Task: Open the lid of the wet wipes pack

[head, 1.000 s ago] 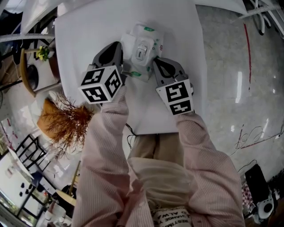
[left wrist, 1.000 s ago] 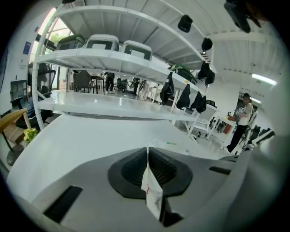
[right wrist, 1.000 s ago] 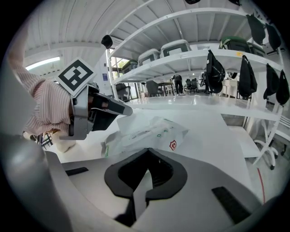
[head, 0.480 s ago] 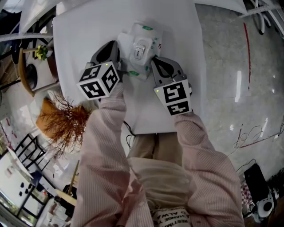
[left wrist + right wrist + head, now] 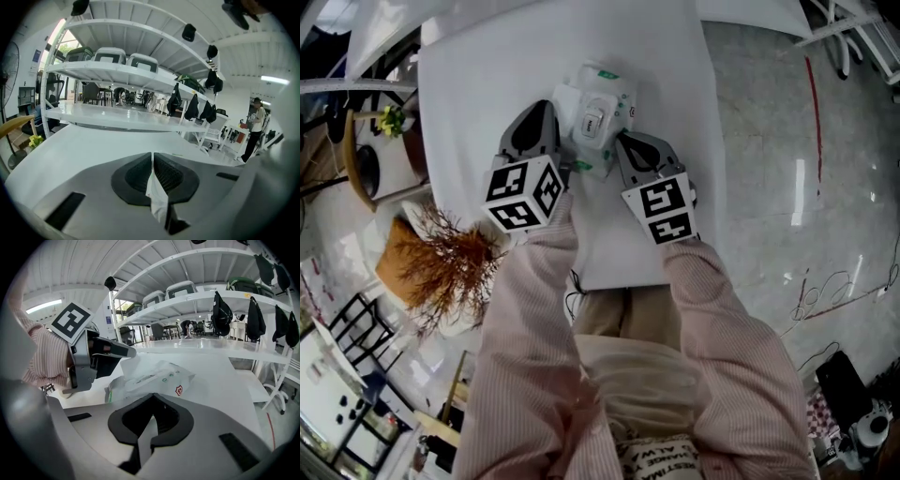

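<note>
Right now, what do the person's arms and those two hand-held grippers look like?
The left gripper and the right gripper have smooth pale grey shells, with black ribbed pads set inside the jaws. Each carries a white cube printed with black square markers. The person wears long pink sleeves with fine stripes.

Wet wipes pack (image 5: 602,89): soft white plastic pkg w/ green print marks and a small red badge on one side. It was over the white table (image 5: 487,75), approx mid-width, twd the far half. Long axis ran near-left to far-right, pack a bit tilted. Couldn't tell if it sat fully on the top. Lid (image 5: 592,114): white rect flip lid, centred on pack's top face, looked flat and shut. Film at the near edge was crumpled.
</note>
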Available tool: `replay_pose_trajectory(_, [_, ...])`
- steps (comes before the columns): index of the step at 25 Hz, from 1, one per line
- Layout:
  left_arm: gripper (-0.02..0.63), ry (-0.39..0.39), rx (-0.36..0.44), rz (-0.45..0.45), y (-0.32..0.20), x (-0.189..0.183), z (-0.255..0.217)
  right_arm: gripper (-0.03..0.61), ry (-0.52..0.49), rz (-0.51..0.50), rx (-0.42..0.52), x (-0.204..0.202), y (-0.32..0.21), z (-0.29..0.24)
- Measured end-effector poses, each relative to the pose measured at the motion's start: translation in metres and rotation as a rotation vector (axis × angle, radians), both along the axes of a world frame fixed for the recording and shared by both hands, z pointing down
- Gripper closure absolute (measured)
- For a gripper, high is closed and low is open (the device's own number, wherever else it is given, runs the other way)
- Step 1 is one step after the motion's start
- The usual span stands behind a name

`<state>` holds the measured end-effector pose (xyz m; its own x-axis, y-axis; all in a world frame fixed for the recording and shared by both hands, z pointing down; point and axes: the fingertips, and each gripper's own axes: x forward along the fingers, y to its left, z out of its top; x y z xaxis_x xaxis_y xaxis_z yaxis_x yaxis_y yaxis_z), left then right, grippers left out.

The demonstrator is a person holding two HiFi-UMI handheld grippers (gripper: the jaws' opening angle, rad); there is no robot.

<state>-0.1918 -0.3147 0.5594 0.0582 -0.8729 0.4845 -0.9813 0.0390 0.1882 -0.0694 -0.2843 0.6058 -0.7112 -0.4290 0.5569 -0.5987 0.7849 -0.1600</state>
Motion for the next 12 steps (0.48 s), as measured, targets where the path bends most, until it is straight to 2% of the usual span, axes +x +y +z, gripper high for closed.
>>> replay_pose_trajectory(5, [0.606,0.006,0.089,-0.008,0.005,0.011,-0.030,0.580,-0.092,0.090,-0.080,0.017,-0.009,-0.006])
replay_pose_trajectory(12, [0.609,0.009,0.126,0.032,0.023,0.027,-0.062,0.580,-0.169,0.088,-0.012,0.027,-0.010,-0.060])
